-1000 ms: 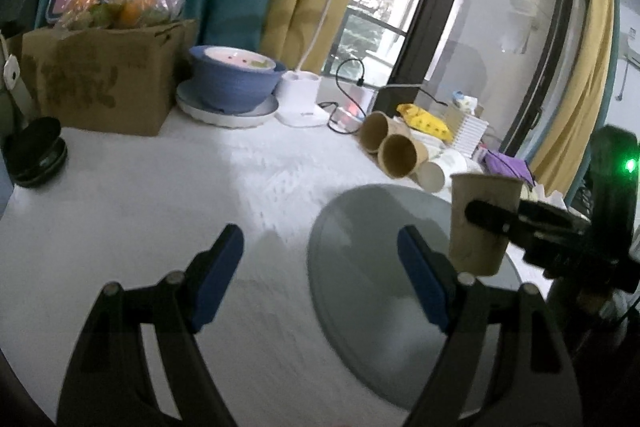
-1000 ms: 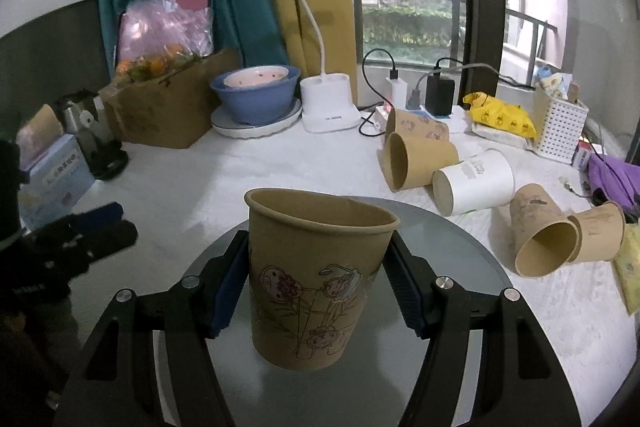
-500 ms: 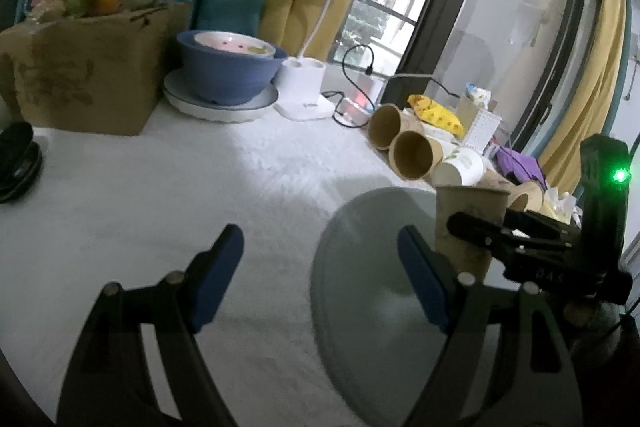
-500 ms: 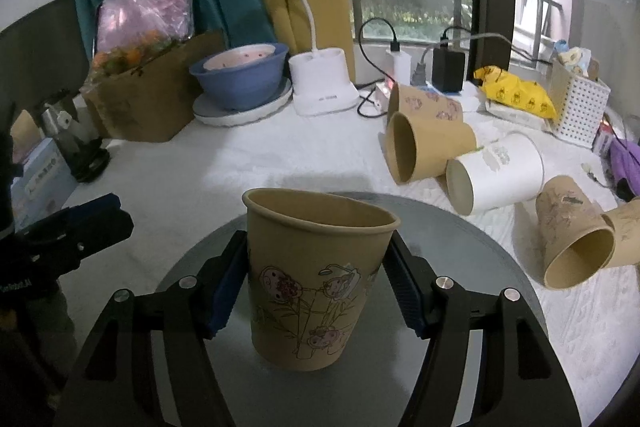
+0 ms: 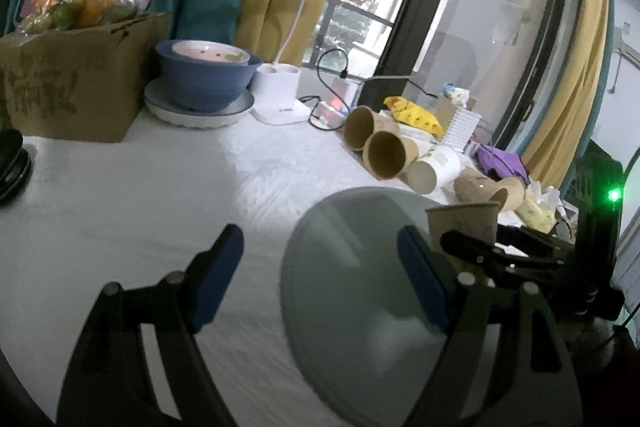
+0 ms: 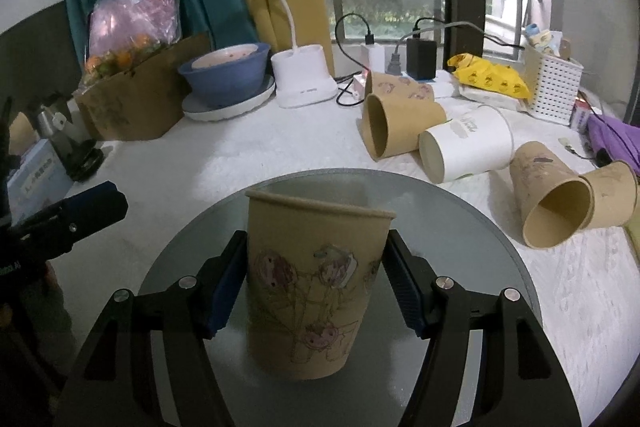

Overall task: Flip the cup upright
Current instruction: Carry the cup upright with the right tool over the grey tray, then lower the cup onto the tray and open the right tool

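Lowered slightly, the cup point(image 6: 316, 291) stands upright, mouth up, in the right gripper point(image 6: 316, 301) jaws; left gripper point(image 5: 320, 279) jaws wide.

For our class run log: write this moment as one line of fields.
right gripper: shut on drawn-on cup | cup: upright on grey disc | left gripper: open, empty | five cups lying beyond disc

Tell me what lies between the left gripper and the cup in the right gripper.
Only bare grey round plate. In the left wrist view, the open left gripper hangs beside the upright cup, nothing between them.
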Motion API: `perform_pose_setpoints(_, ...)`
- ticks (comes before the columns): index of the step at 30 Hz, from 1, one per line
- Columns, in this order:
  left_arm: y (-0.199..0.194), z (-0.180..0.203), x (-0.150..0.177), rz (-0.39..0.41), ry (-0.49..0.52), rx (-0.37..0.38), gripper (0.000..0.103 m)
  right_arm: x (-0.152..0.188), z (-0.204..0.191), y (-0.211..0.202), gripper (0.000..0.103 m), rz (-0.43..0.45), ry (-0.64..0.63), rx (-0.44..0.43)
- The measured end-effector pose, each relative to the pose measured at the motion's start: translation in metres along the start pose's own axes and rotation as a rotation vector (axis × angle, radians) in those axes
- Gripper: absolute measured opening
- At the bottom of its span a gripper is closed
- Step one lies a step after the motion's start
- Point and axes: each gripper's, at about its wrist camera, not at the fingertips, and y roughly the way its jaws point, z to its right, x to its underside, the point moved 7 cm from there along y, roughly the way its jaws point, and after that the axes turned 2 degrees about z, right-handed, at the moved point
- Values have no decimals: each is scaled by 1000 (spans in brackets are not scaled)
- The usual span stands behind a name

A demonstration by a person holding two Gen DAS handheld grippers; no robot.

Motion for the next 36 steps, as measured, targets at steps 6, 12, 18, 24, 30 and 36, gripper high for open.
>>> perform_pose_setpoints(6,-6,8,-1,18,17,9,81,-10,-2,-11,69,54,-16,5)
perform_pose_setpoints(12,-4,9,-1,14,19,12,81,-4,-2,-5,69,24,-10,7)
perform_pose_setpoints(18,-3,10,0,14,24,14,81,2,-5,-4,69,14,-27,11)
perform_pose_setpoints(24,-7,11,3,16,31,13,81,6,-7,-5,69,3,-31,18)
perform_pose_setpoints(30,-10,11,3,20,32,12,81,9,-8,-5,70,-4,-34,22)
perform_pose_setpoints(36,-14,13,3,24,41,8,81,12,-10,-8,82,-11,-28,18)
